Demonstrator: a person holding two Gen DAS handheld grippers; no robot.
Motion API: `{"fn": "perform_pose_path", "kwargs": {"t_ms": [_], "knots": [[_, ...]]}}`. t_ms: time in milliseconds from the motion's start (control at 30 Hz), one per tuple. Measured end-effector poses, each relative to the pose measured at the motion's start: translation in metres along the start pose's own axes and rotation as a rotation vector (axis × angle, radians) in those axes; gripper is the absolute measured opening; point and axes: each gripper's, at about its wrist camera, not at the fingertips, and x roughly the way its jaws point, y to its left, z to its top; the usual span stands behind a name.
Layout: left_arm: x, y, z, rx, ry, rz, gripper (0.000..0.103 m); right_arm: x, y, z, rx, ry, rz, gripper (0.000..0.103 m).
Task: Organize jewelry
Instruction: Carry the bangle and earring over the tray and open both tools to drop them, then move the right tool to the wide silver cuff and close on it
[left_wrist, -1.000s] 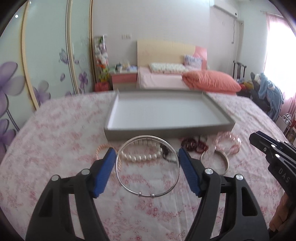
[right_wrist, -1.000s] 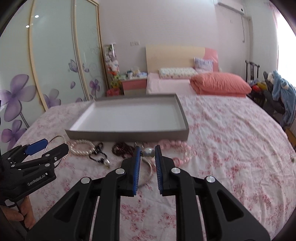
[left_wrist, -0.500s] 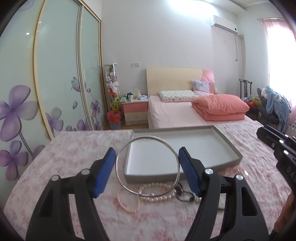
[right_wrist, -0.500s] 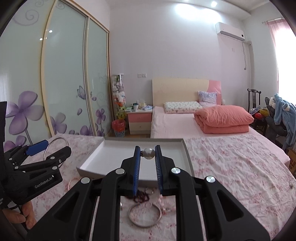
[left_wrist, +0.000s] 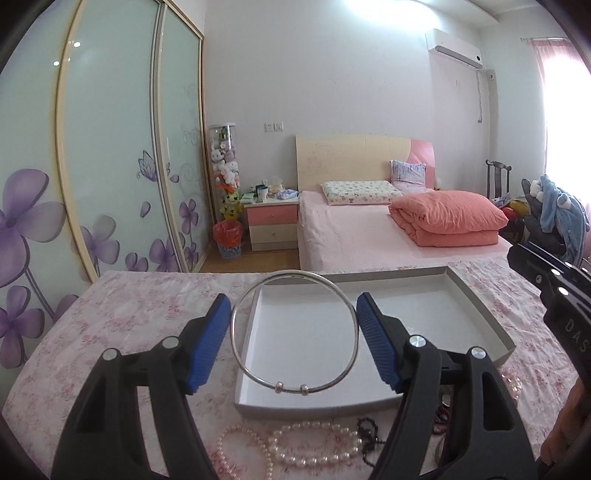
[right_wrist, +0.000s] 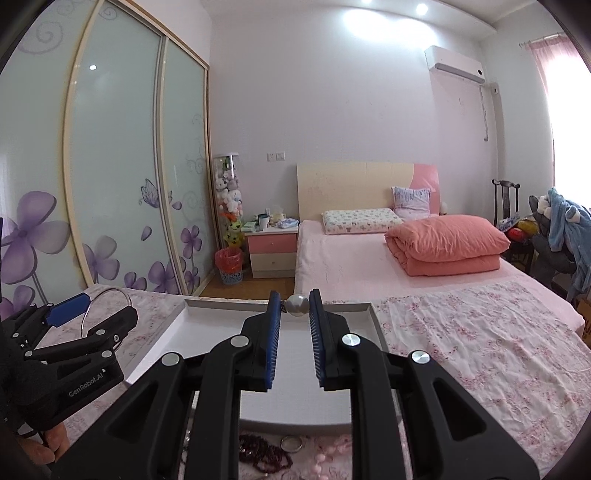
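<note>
Over the shallow grey tray (left_wrist: 476, 306) on the floral-cloth tabletop (left_wrist: 122, 317), both tools hang with a piece each. The left tool (left_wrist: 293, 341) has its blue pads set wide against the two sides of a thin silver bangle (left_wrist: 236, 347), which stands upright between them; whether the pads truly bite or merely cradle it is hard to tell. The right tool (right_wrist: 295, 332) is pressed nearly together on a round pearl-like bead (right_wrist: 297, 305) right at its tips, with a small metal fitting beside it.

The bangle looks the riskier of the two: a hard, slick hoop caught only at two points could swivel or spring free if the tool tilts or opens unevenly, and might roll off the tray. The bead sits so far out at the tips that a jolt could squirt it forward past the far rim. Pearl strands (left_wrist: 314, 445) and dark beads (right_wrist: 264, 456) lie on the cloth just outside the near rim, where a low pass might snag them.

Both tools point forward and slightly downward, side by side, with a hand (right_wrist: 48, 448) visible below the left one
</note>
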Motion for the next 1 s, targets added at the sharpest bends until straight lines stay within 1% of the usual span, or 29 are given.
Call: {"fn": "perform_pose_path", "kwargs": {"t_ms": [233, 367, 533, 600, 633, 667, 700, 733, 767, 900, 1000], "knots": [[0.055, -0.01, 0.0, 0.004, 0.076, -0.019, 0.069, 0.049, -0.003, -0.003, 0.037, 0.103, 0.004, 0.017], [0.086, -0.014, -0.005, 0.016, 0.138, -0.029, 0.069, 0.073, -0.003, -0.01, 0.052, 0.19, 0.013, 0.017], [0.106, -0.012, -0.012, 0.009, 0.19, -0.048, 0.069, 0.091, -0.005, -0.018, 0.071, 0.265, 0.024, 0.017], [0.113, -0.013, -0.014, 0.012, 0.21, -0.056, 0.069, 0.095, -0.007, -0.02, 0.084, 0.287, 0.028, 0.02], [0.115, -0.013, -0.014, 0.012, 0.217, -0.061, 0.069, 0.095, -0.009, -0.019, 0.094, 0.292, 0.03, 0.022], [0.116, -0.013, -0.015, 0.011, 0.218, -0.064, 0.07, 0.095, -0.011, -0.019, 0.101, 0.291, 0.031, 0.03], [0.116, -0.012, -0.014, 0.01, 0.216, -0.064, 0.071, 0.094, -0.013, -0.018, 0.109, 0.287, 0.03, 0.034], [0.117, -0.012, -0.014, 0.01, 0.212, -0.063, 0.074, 0.092, -0.014, -0.018, 0.113, 0.282, 0.027, 0.034], [0.116, -0.012, -0.012, 0.009, 0.209, -0.062, 0.075, 0.09, -0.016, -0.017, 0.117, 0.277, 0.023, 0.035], [0.114, -0.004, -0.006, -0.016, 0.197, -0.051, 0.075, 0.085, -0.02, -0.013, 0.129, 0.263, 0.011, 0.035], [0.108, 0.008, -0.001, -0.053, 0.186, -0.036, 0.075, 0.079, -0.023, -0.011, 0.128, 0.253, 0.0, 0.035]]}}
